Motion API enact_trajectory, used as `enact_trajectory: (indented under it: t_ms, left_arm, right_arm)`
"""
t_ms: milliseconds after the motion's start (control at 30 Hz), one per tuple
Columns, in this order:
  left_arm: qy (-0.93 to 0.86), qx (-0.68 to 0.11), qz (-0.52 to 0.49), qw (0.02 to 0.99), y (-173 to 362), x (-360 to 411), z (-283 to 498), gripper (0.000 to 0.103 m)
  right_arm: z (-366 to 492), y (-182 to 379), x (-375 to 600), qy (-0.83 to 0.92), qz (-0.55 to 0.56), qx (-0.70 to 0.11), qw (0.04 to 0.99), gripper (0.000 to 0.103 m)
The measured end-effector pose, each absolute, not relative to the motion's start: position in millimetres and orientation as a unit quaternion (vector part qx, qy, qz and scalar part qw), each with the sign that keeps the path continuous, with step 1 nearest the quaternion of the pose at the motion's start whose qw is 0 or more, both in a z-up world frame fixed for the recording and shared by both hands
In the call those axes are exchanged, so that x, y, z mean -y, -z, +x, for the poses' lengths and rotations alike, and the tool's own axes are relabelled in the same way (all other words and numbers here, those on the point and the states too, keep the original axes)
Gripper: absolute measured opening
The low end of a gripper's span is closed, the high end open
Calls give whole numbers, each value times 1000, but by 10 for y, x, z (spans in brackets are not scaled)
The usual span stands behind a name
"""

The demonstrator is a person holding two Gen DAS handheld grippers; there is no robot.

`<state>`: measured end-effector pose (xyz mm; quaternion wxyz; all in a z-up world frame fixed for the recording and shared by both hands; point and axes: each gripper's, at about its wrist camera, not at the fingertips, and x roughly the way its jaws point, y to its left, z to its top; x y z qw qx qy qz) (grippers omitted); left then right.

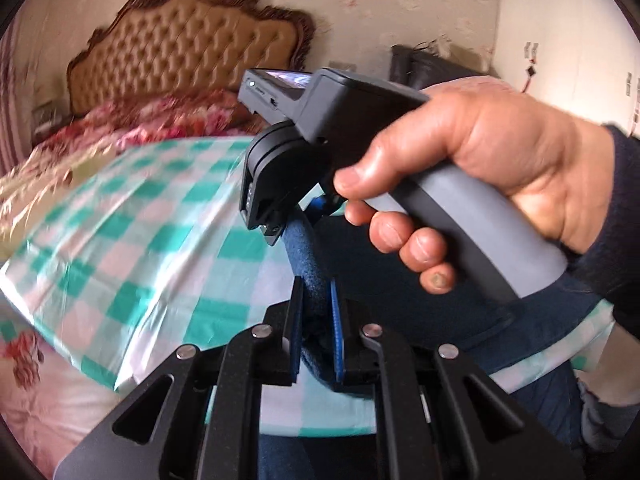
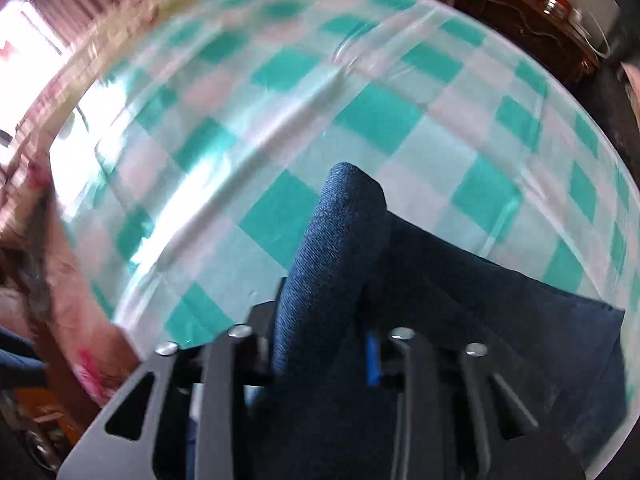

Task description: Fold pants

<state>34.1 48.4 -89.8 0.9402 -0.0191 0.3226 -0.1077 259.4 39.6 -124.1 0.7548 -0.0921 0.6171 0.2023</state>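
On the bed, left wrist view:
Left gripper (image 1: 316, 312): jaws nearly closed, pinching a fold of the pants (image 1: 400, 280) between the pads.
Pants: dark blue cloth, rising as a narrow ridge from the jaws up toward the right gripper (image 1: 280, 216), and spreading to the right under the hand (image 1: 460, 184).
Right gripper: held by the hand on its grey handle, pointing down at the cloth; its fingertips meet the top of the blue ridge.
Sheet (image 1: 160, 216): green and white checks, covering the bed, blurred.
Headboard (image 1: 180, 48): tufted tan, with a carved brown frame, against the far wall.
Sleeve (image 1: 616, 216): dark, at the right edge.

From above, right wrist view:
Right gripper (image 2: 320, 360): jaws close together, clamped on a bunched fold of the pants (image 2: 340, 232).
Pants: a rounded blue fold stands up out of the jaws; the rest lies flat on the sheet (image 2: 360, 120), lower right.
Sheet: glossy, creased diagonally, blurred toward the edges.
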Motion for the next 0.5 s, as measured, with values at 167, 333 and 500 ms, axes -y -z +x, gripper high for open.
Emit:
enact_trajectory:
  t_ms: [167, 333, 500]
  left_arm:
    - [165, -254, 24, 953, 259, 173, 219, 11]
    - [242, -193, 94, 946, -173, 1435, 43, 11]
    - [311, -171, 154, 922, 26, 2745, -177, 11]
  right_arm:
    - [2464, 474, 551, -229, -12, -564, 793, 21]
    - [2175, -148, 1982, -206, 65, -513, 831, 19]
    - [1756, 12, 3582, -130, 119, -508, 843, 18]
